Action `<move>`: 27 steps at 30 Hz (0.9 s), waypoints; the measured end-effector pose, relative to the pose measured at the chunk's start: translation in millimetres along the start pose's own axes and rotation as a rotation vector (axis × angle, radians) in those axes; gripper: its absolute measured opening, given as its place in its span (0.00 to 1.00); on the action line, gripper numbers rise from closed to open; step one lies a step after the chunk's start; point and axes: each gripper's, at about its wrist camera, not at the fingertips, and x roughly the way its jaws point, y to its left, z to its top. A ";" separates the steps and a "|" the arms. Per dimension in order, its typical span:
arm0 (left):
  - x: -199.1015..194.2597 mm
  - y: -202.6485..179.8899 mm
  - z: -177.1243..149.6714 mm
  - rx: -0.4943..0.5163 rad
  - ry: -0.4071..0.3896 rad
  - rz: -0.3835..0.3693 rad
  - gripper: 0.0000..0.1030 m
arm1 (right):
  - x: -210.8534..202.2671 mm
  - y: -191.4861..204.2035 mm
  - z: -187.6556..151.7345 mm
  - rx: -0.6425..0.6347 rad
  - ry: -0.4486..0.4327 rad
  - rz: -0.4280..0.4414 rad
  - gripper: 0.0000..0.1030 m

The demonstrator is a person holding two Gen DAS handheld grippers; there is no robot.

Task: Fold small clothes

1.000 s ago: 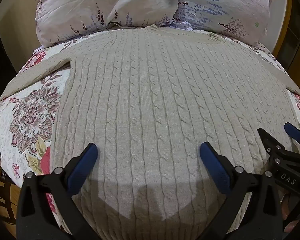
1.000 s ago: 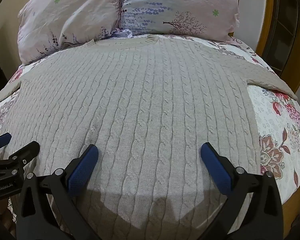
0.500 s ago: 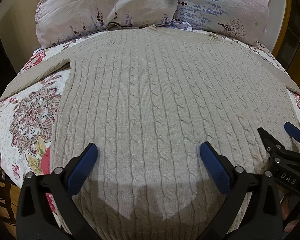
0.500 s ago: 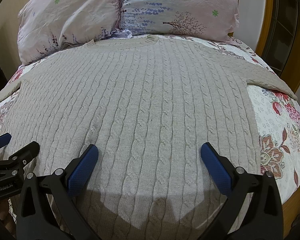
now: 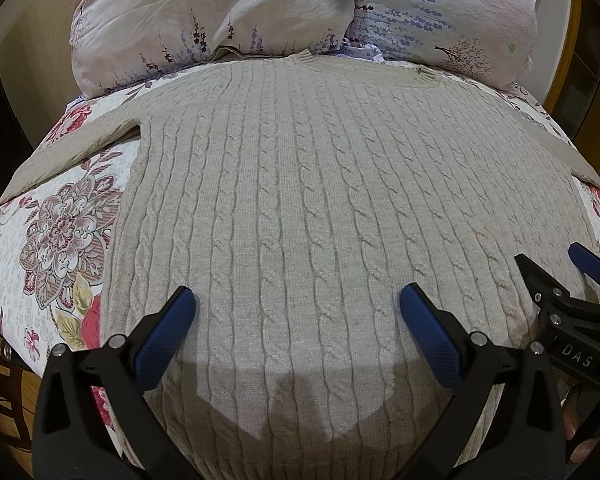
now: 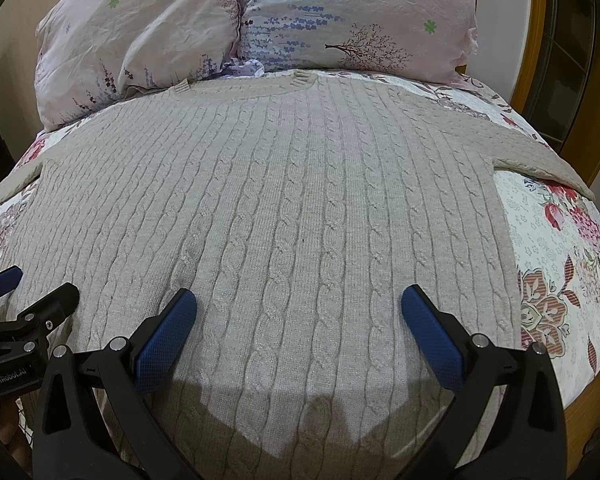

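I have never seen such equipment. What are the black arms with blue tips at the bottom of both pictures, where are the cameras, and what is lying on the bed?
There is no robot. A person holds one two-finger tool in each hand, with a camera on each looking forward along its fingers. The left hand-held gripper fills the bottom of its own picture, and the right hand-held gripper does the same in the other. Each also shows at the edge of the other's view. Both are open and hold nothing. Before them a beige cable-knit sweater lies flat, sleeves spread, on a floral bedsheet. Beyond its collar are two pale pink flower-print pillows.
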 end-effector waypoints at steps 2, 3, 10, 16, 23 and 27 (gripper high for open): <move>0.0 0.0 -0.1 0.000 0.000 0.000 0.98 | -0.1 -0.1 -0.2 0.000 0.000 0.000 0.99; 0.0 0.0 0.0 0.000 -0.001 0.000 0.98 | 0.0 0.1 0.0 0.000 0.000 0.000 0.99; 0.0 0.0 -0.1 0.001 -0.001 0.001 0.98 | 0.0 0.2 0.1 0.000 -0.001 0.000 0.99; -0.3 -0.4 -0.3 0.001 -0.003 0.000 0.98 | 0.4 1.0 -0.8 0.000 -0.001 -0.001 0.99; 0.6 -4.0 -1.0 0.002 -0.010 0.001 0.98 | 0.1 -0.7 0.0 -0.001 0.007 -0.001 0.99; 0.0 -2.4 -1.0 0.002 -0.011 0.000 0.98 | 1.1 -0.1 4.1 -0.004 0.013 0.000 0.99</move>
